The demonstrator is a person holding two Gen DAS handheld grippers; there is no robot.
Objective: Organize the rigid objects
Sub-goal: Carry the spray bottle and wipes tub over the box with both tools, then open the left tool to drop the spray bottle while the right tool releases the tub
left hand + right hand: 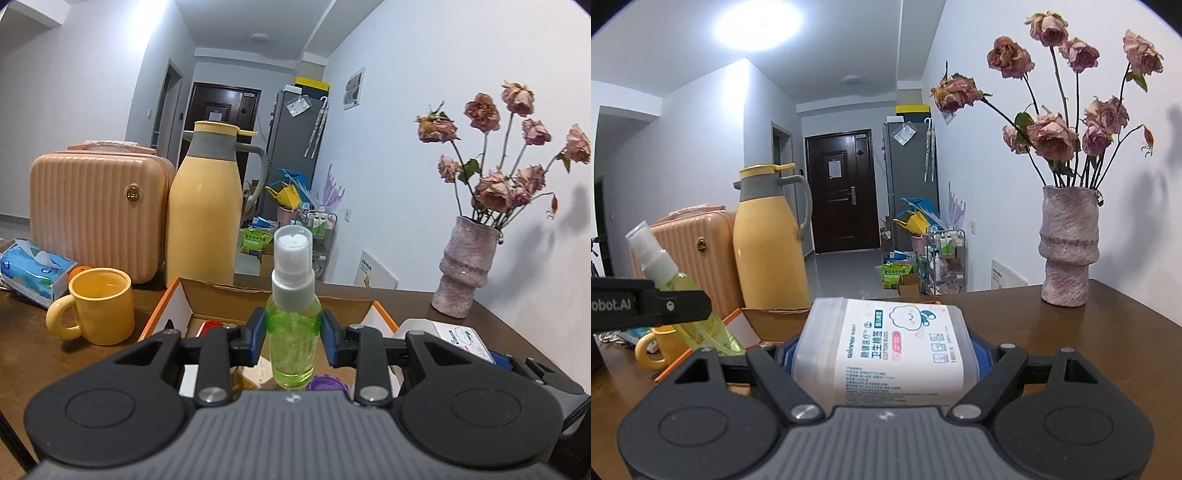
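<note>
Left gripper (293,338) clamped on a green spray bottle (293,332), jaws closed against its sides, bottle upright above an open cardboard box (207,291) with orange edges on the brown worktop (33,343). Right gripper (882,354) closed on a white cotton-bud box (886,347), jaws spread wide to fit it, pressing both flanks, held just right of the cardboard box. Inside the box: a red item (210,326) and a purple round item (327,384), partly hidden. To the left, a yellow mug (98,306), yellow thermos jug (207,206), peach case (96,214) and tissue pack (33,269). At far right, a vase of dried roses (465,269).
</note>
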